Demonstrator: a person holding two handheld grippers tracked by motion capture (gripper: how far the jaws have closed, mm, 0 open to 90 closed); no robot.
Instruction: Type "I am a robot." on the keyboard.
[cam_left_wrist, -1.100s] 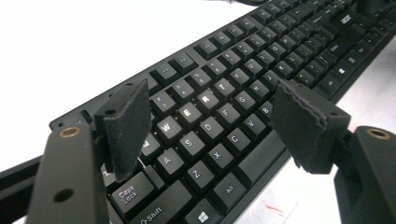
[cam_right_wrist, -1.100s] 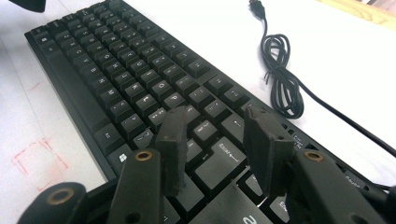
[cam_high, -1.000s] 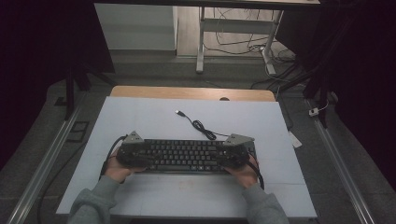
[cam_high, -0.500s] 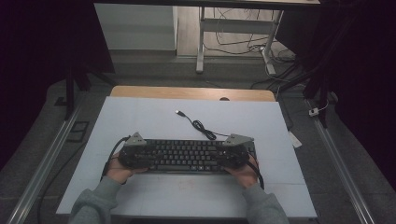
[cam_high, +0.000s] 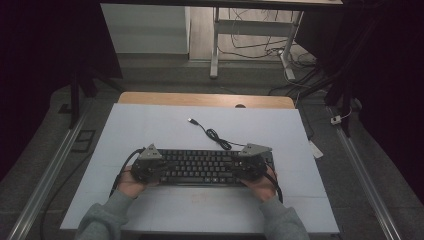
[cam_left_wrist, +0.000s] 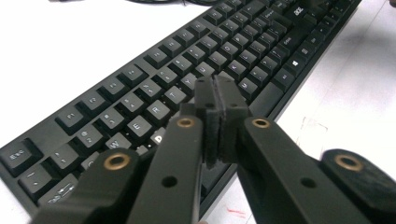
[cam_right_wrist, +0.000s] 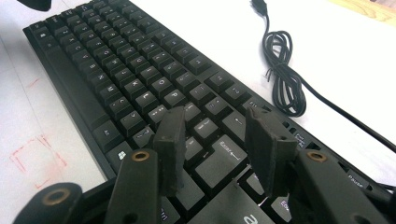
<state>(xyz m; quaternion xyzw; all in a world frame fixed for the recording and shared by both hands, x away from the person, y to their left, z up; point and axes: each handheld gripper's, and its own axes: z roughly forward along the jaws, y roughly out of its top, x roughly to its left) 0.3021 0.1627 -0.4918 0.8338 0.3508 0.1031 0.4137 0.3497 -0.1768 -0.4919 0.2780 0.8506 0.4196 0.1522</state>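
Note:
A black keyboard (cam_high: 202, 167) lies across the near middle of the white table, and its coiled cable (cam_high: 212, 134) runs back to a loose USB plug (cam_high: 191, 120). My left gripper (cam_high: 148, 166) hangs over the keyboard's left end. Its jaws have just been closing and now stand shut, pads pressed together above the letter keys (cam_left_wrist: 140, 126) with nothing between them (cam_left_wrist: 217, 88). Over the right end, my right gripper (cam_high: 251, 165) is open. In the right gripper view its fingers straddle the air above the Enter key (cam_right_wrist: 224, 156), holding nothing (cam_right_wrist: 212, 123). The cable coil (cam_right_wrist: 285, 79) lies beyond.
The white tabletop (cam_high: 150, 125) has a wooden strip (cam_high: 200, 99) along its far edge. Faint red marks (cam_right_wrist: 32, 158) are drawn on the table in front of the keyboard. Metal rails run along both sides of the table on the floor.

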